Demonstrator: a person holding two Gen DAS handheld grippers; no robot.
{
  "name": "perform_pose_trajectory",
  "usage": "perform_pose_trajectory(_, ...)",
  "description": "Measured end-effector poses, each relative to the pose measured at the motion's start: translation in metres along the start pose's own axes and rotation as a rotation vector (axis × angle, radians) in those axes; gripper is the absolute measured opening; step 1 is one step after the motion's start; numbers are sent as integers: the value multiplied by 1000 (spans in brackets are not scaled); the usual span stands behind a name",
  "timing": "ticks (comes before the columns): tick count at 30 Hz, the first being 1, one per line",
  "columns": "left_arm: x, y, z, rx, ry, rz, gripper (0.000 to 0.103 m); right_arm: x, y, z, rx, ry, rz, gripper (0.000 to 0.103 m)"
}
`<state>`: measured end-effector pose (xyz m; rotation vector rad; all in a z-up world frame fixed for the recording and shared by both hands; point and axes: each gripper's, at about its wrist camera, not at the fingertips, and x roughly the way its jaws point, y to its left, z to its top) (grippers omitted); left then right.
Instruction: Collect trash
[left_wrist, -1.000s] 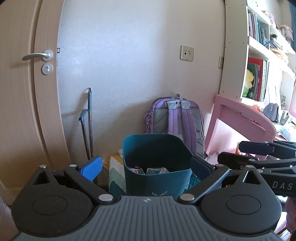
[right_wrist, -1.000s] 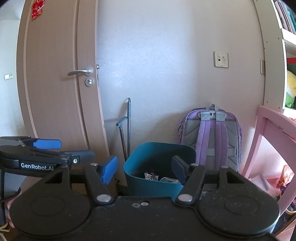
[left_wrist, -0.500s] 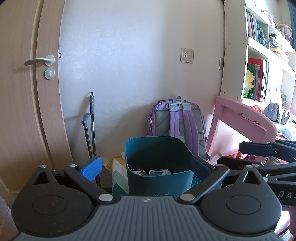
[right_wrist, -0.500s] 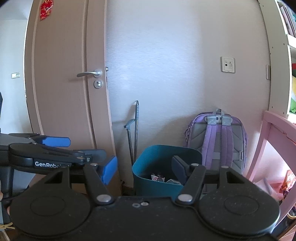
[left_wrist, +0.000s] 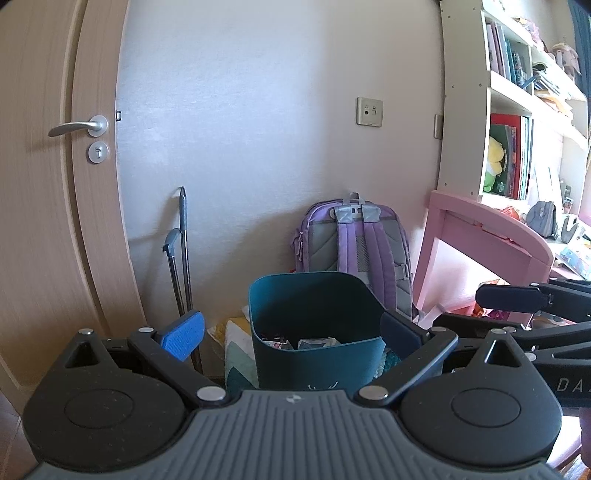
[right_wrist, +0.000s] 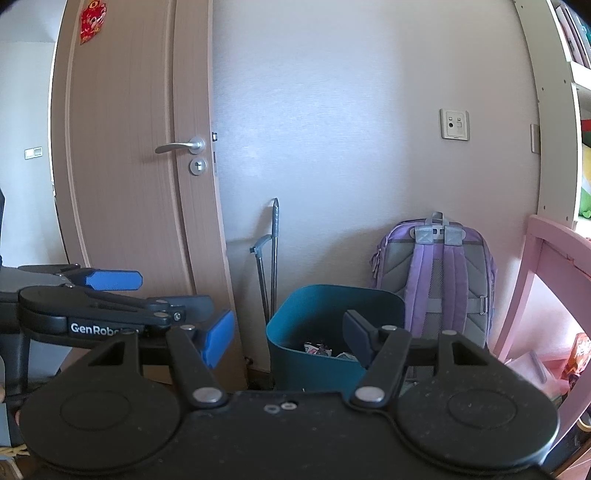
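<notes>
My left gripper (right_wrist: 110, 291) carries the white lettering "GenRobo", partly cut off, on its side. My right gripper (left_wrist: 509, 314) shows "DA" on its side, the rest out of frame.

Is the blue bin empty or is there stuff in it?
Not empty. The bin stands upright with no lid, and crumpled wrappers lie low inside it. How deep the pile goes cannot be told.
</notes>
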<state>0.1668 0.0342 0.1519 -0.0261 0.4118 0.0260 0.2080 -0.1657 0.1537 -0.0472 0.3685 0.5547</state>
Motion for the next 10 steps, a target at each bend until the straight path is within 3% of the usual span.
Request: perform_pose_trajectory(10, 3, -6, -9, 26, -1, 4, 102, 0, -3, -10, 5, 10, -8, 65)
